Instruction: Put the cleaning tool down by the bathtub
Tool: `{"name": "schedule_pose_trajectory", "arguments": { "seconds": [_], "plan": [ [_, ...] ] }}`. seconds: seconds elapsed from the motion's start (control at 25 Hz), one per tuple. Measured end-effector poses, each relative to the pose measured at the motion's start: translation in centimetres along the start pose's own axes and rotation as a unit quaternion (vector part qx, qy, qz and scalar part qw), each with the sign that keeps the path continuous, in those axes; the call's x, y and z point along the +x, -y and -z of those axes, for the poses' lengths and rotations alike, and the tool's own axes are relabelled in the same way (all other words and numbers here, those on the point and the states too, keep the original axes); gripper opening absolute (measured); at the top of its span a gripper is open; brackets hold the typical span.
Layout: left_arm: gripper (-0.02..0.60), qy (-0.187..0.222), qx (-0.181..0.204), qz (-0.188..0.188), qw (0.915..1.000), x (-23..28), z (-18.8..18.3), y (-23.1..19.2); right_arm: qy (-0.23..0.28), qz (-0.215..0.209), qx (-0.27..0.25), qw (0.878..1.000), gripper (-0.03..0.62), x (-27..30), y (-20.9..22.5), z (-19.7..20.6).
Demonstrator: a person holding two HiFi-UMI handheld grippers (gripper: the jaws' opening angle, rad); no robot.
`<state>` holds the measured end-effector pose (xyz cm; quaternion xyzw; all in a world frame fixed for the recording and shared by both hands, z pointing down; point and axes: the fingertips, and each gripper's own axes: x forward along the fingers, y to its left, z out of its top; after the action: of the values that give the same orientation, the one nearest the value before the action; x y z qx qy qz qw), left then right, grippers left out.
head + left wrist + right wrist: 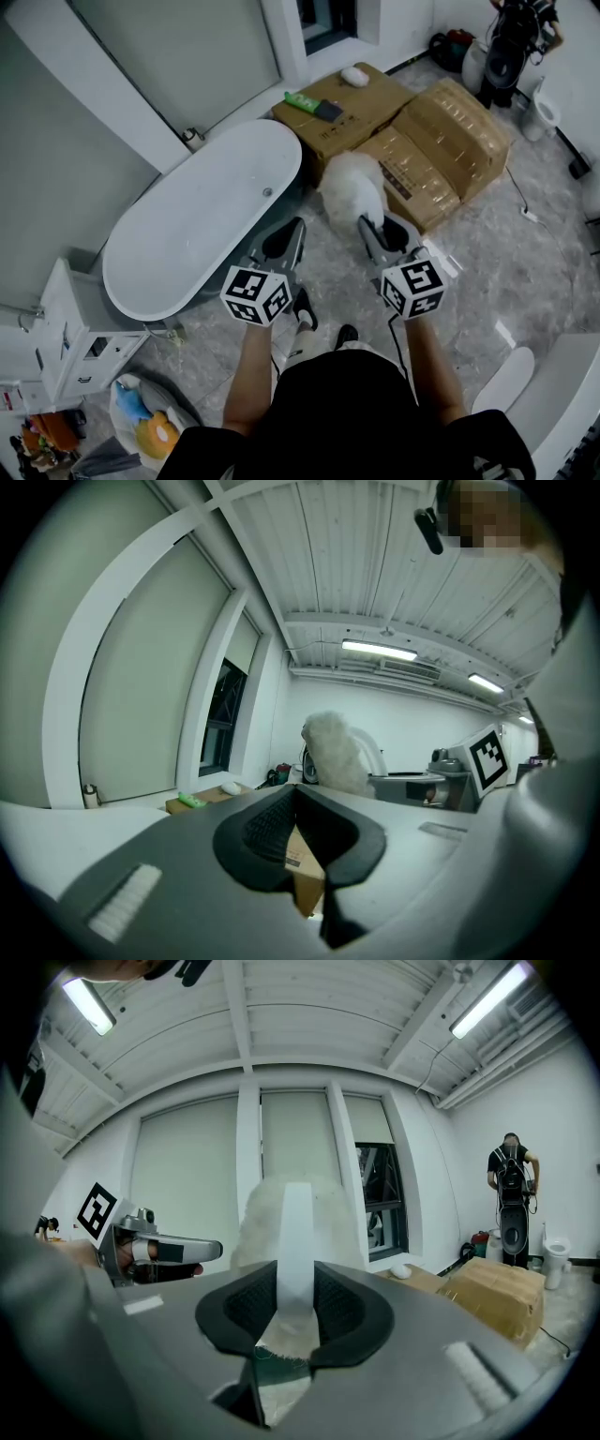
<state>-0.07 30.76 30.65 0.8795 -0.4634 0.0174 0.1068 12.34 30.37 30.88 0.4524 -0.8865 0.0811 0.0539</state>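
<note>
The grey marbled floor fills most of the head view, and the person stands on it with both arms held forward. A white oval bathtub lies to the left, with one end close to the left hand-held gripper. Two taped cardboard boxes sit beyond it, the larger one to the right and the other just behind the tub's far end. A white cabinet stands at the tub's near end. The cleaning tool, a fluffy white duster head on a flat white handle, is held off the floor in the right hand-held gripper; in the head view it shows between the tub's far end and the boxes. In the right gripper view that hand-held gripper has its black pads pressed onto the white handle, and the fluffy head rises past the fingertips. In its own view the left hand-held gripper has its jaws spread with nothing between them; only a box shows through the gap, and the duster appears beyond. A green packet, a dark flat item and a small white rounded object lie on the nearer box.
</note>
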Motion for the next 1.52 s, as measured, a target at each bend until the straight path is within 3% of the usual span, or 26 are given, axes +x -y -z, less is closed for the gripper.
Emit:
{"name": "schedule_pose_trajectory", "arguments": {
  "seconds": [0.44, 0.72, 1.04, 1.52],
  "plan": [
    [-0.002, -0.005, -0.012, -0.002, 0.9999, 2.7, 0.2, -4.0, -0.01, 0.002, 0.002, 1.0, 0.103, 4.0, 1.6, -0.1],
    [-0.002, 0.018, -0.009, -0.007, 0.9998, 5.8, -2.2, -9.3, -0.004, -0.008, -0.027, 1.0, 0.094, 10.6, 2.9, -0.5],
    [-0.002, 0.005, 0.002, 0.037, 0.9993, 10.4, -3.8, -12.3, 0.012, -0.01, -0.001, 1.0, 0.095, 15.8, 4.2, -3.3],
    [-0.002, 0.004, -0.008, 0.042, 0.9991, 12.6, -4.2, -17.9, 0.006, 0.007, -0.014, 1.0, 0.095, 21.3, 4.5, -4.3]
  ]
}}
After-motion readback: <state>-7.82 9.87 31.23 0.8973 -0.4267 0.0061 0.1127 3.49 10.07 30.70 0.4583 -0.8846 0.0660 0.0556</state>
